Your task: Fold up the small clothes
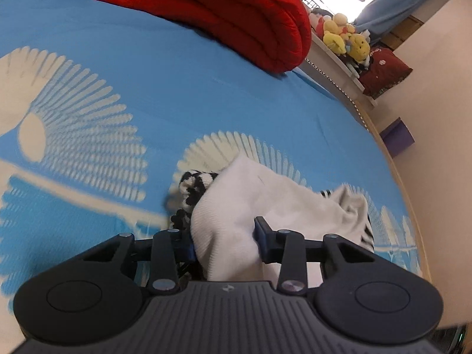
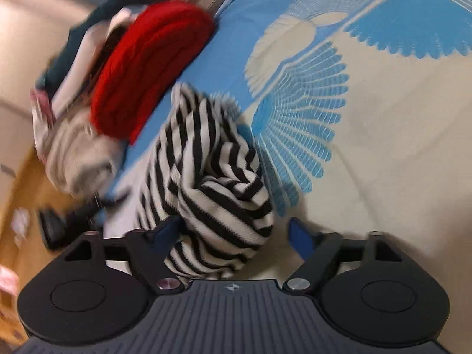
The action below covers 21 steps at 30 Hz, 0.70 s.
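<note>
A white ribbed garment [image 1: 265,194] lies bunched on the blue patterned bed sheet [image 1: 177,88], with black-and-white striped cloth [image 1: 191,188] showing at its left and right edges. My left gripper [image 1: 227,242] is shut on a thick fold of the white garment, which fills the gap between both blue pads. In the right wrist view a black-and-white striped garment [image 2: 212,171] lies crumpled on the sheet [image 2: 383,147]. My right gripper [image 2: 233,233] stands open around its near end: the left finger touches the cloth, while the right finger [image 2: 298,236] is clear of it.
A folded red quilt [image 1: 236,14] [image 2: 147,67] lies at the far side of the bed. Beige and dark clothes [image 2: 79,159] are piled beside it. The wooden bed edge [image 1: 398,177] curves along the right, with plush toys [image 1: 345,38] and a purple box [image 1: 396,140] beyond.
</note>
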### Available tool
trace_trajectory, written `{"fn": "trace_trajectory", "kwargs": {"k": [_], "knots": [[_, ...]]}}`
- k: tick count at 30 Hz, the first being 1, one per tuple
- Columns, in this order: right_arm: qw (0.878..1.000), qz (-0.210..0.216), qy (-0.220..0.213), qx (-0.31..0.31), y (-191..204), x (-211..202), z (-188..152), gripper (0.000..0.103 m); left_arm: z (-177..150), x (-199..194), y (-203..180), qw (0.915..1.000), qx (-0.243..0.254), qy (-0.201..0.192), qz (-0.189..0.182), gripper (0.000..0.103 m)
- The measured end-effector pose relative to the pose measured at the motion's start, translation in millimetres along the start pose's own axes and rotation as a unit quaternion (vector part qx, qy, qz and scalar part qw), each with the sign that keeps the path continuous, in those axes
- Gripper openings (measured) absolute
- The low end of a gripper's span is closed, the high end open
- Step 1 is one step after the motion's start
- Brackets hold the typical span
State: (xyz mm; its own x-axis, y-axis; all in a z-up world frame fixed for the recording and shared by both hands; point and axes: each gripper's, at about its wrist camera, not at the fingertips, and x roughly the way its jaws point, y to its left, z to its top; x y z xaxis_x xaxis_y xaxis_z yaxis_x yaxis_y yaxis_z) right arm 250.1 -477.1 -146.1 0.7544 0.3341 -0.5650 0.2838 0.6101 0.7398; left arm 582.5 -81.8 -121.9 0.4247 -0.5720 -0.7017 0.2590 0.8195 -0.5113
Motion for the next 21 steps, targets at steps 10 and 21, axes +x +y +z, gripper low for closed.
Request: {"fn": "trace_trajectory", "kwargs": {"k": [10, 21], "knots": [[0.985, -0.094, -0.114, -0.086, 35.9, -5.5, 2.8, 0.077, 30.2, 10.1, 7.5, 0.9977, -0.049, -0.03, 0.037, 0.054], [0.949, -0.105, -0.057, -0.292, 122.9, 104.8, 97.8, 0.068, 38.9, 6.4, -14.8, 0.997, 0.057, -0.027, 0.045, 0.054]]}}
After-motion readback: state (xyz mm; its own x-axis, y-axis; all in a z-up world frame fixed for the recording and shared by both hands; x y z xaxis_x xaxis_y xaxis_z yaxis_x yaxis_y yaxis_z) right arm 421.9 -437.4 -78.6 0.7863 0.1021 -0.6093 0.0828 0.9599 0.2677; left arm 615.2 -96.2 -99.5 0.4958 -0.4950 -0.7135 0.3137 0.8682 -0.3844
